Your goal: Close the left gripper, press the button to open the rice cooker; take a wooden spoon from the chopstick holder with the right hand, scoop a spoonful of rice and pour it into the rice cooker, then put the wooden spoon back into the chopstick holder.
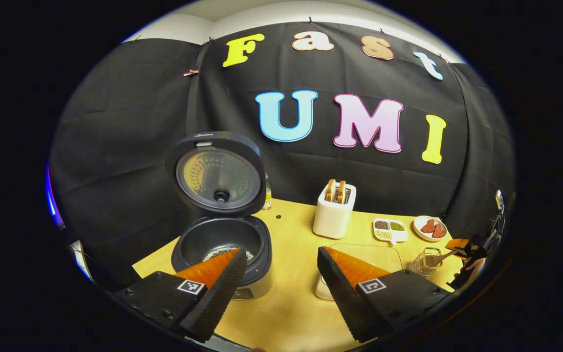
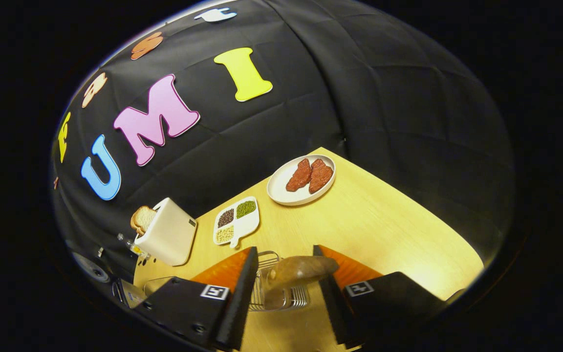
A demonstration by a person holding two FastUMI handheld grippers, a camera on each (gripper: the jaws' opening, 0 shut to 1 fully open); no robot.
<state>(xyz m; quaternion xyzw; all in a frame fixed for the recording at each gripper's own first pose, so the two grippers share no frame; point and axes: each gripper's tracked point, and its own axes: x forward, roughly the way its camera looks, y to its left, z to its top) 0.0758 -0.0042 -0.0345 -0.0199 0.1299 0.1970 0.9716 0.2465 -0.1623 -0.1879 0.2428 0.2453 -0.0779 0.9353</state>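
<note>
The brown wooden spoon point(image 2: 301, 270) stands in the wire chopstick holder point(image 2: 276, 288) on the yellow tabletop point(image 2: 384, 230), its long axis lying across the right gripper view, thick end pointing right. The right hand-held gripper point(image 2: 285, 274) is spread around it, fingers apart from the wood. The left hand-held gripper point(image 1: 281, 266) is spread too, above the dark round rice cooker point(image 1: 223, 244) with its lid up.

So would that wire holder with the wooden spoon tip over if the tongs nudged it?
Probably fairly easily. The wire chopstick holder looks like thin open mesh, so likely light. The wooden spoon leans out over its rim, which may shift the weight sideways. The smooth table might let it slide first.
</note>
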